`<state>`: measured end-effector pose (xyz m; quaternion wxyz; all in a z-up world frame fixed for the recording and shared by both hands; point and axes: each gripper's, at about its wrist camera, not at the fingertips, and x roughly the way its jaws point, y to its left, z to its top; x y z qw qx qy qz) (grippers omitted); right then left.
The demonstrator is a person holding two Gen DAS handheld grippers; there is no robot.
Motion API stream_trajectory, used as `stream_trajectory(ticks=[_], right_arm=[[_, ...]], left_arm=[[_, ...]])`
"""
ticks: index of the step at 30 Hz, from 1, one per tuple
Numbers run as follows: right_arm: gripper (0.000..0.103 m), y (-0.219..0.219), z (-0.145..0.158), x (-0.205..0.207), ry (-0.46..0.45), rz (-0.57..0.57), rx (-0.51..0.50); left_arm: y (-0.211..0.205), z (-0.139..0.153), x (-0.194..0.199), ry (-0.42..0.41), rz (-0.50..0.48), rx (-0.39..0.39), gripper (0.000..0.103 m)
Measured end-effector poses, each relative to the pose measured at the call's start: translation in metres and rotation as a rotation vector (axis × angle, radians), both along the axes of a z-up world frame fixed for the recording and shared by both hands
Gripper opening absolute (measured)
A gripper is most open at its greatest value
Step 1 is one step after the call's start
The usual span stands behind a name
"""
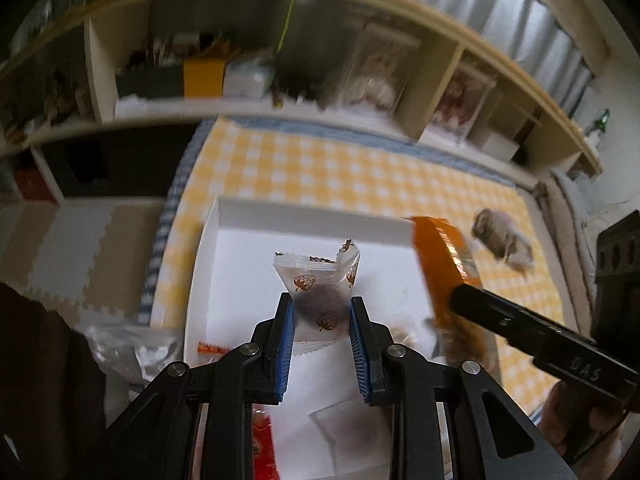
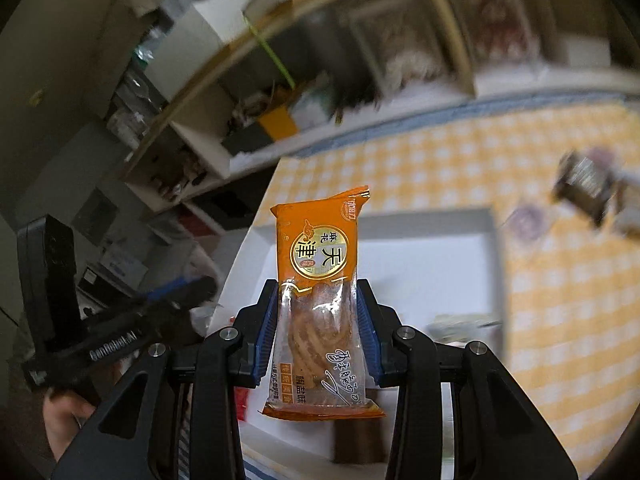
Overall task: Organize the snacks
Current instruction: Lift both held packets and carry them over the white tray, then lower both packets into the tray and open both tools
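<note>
Your left gripper is pinching a small clear sachet printed with strawberries, its blue pads pressed on either side of the dark sweet inside. Your right gripper is clamped on a long orange twist-pastry packet, held upright between the pads, with its lower end hanging below them.

Both snacks are in the air over the white tray that sits on the yellow checked cloth. In the left wrist view the orange packet shows to the right of the sachet, near the tray's right wall, so your two loads are close together. A few snacks already lie in the near part of the tray, among them a red wrapper and a pale sachet. More wrapped pieces remain on the cloth beyond the tray's right side, and a silvery bag lies just outside its left wall.

You appear to be in the carrying step, with both snacks lifted and neither set down. The far half of the tray floor looks bare, so that seems the natural place for them. Next, lower each gripper until its packet rests on the tray floor before letting go, and keep the two apart so the long packet does not land across the small sachet. Both views are blurred, so slow down first.
</note>
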<state>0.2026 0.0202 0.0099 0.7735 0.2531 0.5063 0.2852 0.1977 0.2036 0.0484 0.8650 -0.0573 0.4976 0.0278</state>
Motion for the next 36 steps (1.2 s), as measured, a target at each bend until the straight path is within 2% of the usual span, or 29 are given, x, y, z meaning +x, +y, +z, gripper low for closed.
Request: stream_trajectory(ticks=[3,8,14,16,17,18,19,28,36], right_arm=[[0.038,0.025,-0.019,0.005,0.057,0.009,0.005],[0.038,0.047,-0.043,0.015,0.098,0.009,-0.025],[0.038,0.048,-0.068,0.025,0.190,-0.039,0.053],[0.044,0.051,-0.074,0.028,0.227,-0.045,0.064],[0.045,0.051,-0.077,0.028,0.253,-0.056,0.046],[0.051,0.050,-0.078,0.028,0.271,-0.060,0.029],[0.053,0.049,-0.079,0.027,0.281,-0.060,0.020],[0.053,0.037,-0.060,0.013,0.208,0.016,-0.045],[0.053,0.026,-0.048,-0.005,0.179,0.053,-0.071]], left_arm=[[0.002,-0.011,0.010,0.040,-0.012,-0.024,0.026],[0.000,-0.032,0.028,0.110,-0.065,-0.038,0.026],[0.003,-0.055,0.042,0.166,-0.068,-0.049,0.027],[0.002,-0.060,0.044,0.183,-0.066,-0.038,0.029],[0.001,-0.061,0.046,0.189,-0.062,-0.033,0.033],[0.001,-0.063,0.047,0.192,-0.059,-0.027,0.039],[0.001,-0.063,0.046,0.190,-0.057,-0.024,0.041],[-0.001,-0.053,0.033,0.161,-0.052,-0.018,0.043],[-0.002,-0.041,0.024,0.134,-0.046,-0.011,0.053]])
